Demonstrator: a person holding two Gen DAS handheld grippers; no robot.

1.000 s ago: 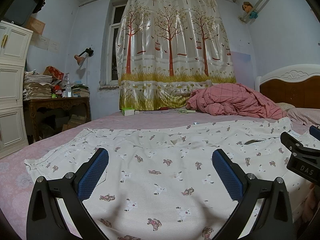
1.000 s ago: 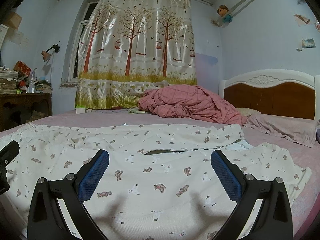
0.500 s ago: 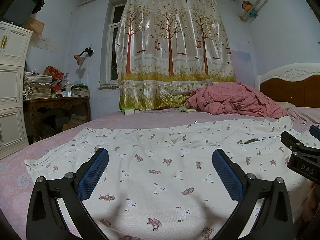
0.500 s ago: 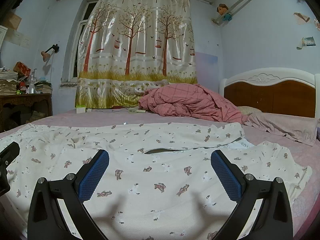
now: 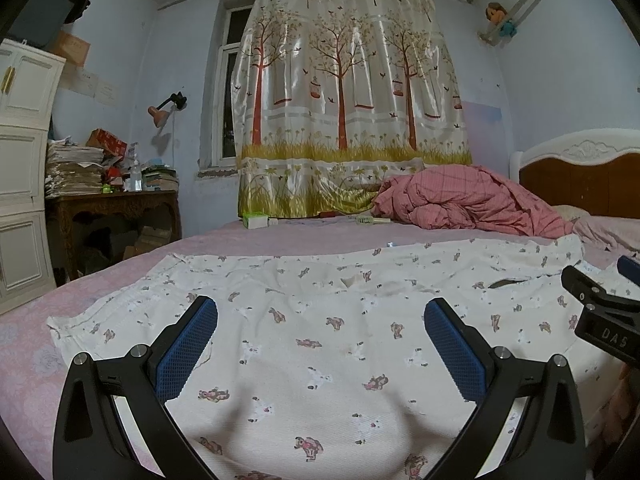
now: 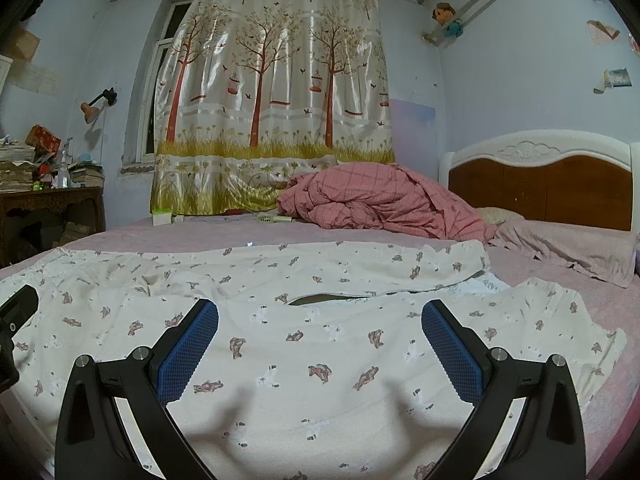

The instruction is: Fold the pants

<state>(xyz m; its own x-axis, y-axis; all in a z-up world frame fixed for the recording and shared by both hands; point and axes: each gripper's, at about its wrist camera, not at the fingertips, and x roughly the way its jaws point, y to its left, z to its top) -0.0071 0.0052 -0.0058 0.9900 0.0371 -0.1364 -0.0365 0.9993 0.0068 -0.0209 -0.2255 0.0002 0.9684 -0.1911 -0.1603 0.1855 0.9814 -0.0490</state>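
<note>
Cream pants (image 5: 320,332) with small animal prints lie spread flat across the pink bed, waistband at the left. In the right wrist view the pants (image 6: 320,320) show both legs running right, a dark gap between them. My left gripper (image 5: 320,344) hovers open just above the seat area, nothing between its blue pads. My right gripper (image 6: 320,344) hangs open over the nearer leg, also empty. The right gripper's black body (image 5: 604,316) shows at the right edge of the left wrist view.
A crumpled pink plaid quilt (image 6: 380,208) and a pillow (image 6: 568,244) lie by the wooden headboard (image 6: 540,188). A small green box (image 5: 256,222) and a hand fan (image 5: 370,220) rest at the bed's far edge. A cluttered desk (image 5: 112,204) stands left.
</note>
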